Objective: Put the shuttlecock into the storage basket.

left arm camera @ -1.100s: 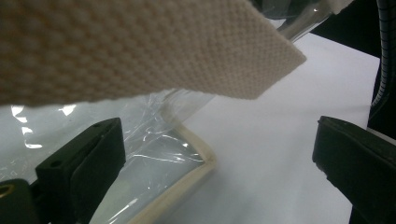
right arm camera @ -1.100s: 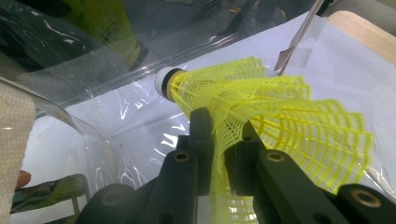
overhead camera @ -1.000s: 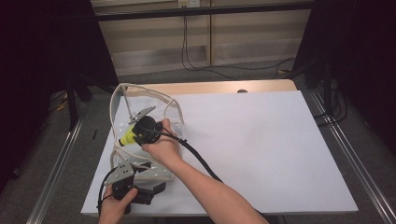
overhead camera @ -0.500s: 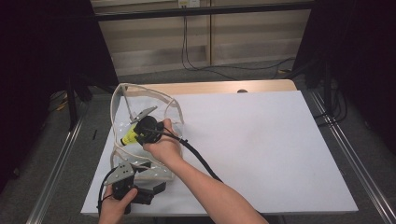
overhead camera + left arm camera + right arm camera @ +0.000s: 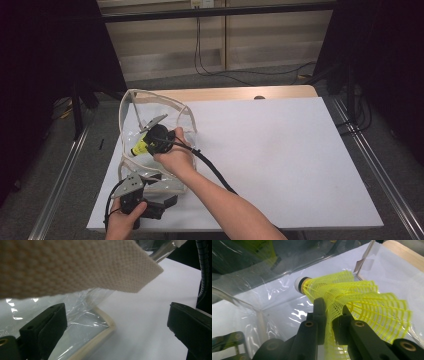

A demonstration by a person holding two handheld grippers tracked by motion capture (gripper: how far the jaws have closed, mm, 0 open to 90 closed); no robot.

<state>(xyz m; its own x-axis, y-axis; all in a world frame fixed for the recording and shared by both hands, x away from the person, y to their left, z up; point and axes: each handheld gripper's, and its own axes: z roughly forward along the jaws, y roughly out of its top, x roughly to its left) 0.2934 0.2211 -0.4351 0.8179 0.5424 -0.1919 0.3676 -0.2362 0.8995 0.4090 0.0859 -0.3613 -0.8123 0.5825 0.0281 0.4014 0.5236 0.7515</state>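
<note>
High view shows nothing has shifted: right gripper (image 5: 145, 144) still pinches the shuttlecock (image 5: 352, 305) inside the clear bag (image 5: 131, 107), left gripper (image 5: 172, 201) spread at the bag's near edge, so the drop is pending.

Clear bag (image 5: 155, 150) walls around tool (image 5: 142, 145)

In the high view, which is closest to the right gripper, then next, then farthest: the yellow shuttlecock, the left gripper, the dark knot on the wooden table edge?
1. Yellow shuttlecock: pinched in the right gripper.
2. Left gripper: nearer the camera, at the bag's front edge.
3. Dark knot: far back, right.
</note>
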